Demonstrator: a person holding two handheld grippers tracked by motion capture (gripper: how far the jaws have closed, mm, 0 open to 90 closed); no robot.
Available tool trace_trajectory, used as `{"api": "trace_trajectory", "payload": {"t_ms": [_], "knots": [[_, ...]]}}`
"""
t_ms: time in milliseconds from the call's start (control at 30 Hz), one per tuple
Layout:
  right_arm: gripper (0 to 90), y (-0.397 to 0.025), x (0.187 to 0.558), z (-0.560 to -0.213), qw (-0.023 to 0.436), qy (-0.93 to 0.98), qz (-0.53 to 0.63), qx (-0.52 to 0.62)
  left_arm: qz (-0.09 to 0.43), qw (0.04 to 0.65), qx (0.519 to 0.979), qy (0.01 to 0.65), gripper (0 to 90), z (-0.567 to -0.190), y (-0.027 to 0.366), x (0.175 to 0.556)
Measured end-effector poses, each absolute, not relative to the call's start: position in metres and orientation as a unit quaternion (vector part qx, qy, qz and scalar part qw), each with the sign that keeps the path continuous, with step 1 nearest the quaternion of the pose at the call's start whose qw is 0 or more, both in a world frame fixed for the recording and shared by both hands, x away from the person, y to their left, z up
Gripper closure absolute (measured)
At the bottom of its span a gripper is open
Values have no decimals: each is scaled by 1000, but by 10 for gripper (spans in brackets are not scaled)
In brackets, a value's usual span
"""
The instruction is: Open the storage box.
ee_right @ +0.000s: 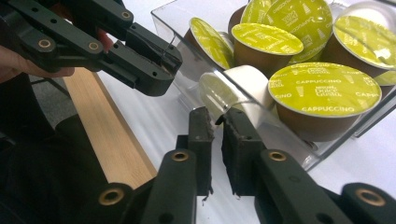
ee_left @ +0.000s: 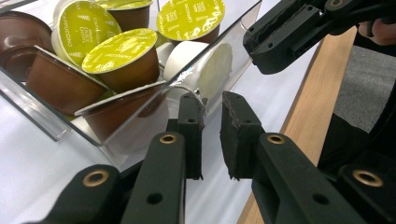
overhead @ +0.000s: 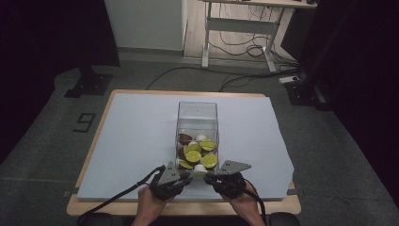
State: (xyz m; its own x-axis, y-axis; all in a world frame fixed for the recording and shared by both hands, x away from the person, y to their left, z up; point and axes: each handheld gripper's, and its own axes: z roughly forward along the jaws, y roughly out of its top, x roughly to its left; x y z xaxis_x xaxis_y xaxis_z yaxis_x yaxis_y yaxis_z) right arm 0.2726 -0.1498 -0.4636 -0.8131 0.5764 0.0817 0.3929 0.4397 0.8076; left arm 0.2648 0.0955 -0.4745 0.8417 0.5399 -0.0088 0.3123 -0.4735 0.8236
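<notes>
Here, the clear box (overhead: 197,123) stands in the middle of the table (overhead: 131,136), with coffee capsules (overhead: 194,156) inside at its near end. The left gripper (ee_left: 211,133) and right gripper (ee_right: 217,140) meet at its near wall, each pinching that wall's thin edge.

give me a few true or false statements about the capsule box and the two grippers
1. The clear box holds capsules with green lids. True.
2. The box stands on the floor. False: it sits on the white-covered table.
3. The left gripper has lifted a capsule out. False: its jaws are at the box's near wall, with no capsule between them.
4. The right gripper is at the box's near edge. True.
5. A white capsule lies among the brown ones. True.
</notes>
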Motion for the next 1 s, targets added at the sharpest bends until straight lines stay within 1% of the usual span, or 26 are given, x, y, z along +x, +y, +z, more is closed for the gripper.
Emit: {"api": "trace_trajectory", "payload": {"t_ms": [200, 333, 633, 1000], "knots": [[766, -153, 273, -465, 96, 849, 432, 288, 120, 460, 843, 251, 761, -476, 102, 263], [752, -160, 271, -466, 93, 849, 431, 291, 115, 454, 847, 252, 740, -475, 107, 262], [743, -168, 268, -466, 91, 852, 426, 290, 115, 443, 851, 256, 719, -479, 117, 256], [733, -180, 274, -465, 97, 852, 418, 300, 120, 443, 841, 286, 709, -484, 143, 262]]}}
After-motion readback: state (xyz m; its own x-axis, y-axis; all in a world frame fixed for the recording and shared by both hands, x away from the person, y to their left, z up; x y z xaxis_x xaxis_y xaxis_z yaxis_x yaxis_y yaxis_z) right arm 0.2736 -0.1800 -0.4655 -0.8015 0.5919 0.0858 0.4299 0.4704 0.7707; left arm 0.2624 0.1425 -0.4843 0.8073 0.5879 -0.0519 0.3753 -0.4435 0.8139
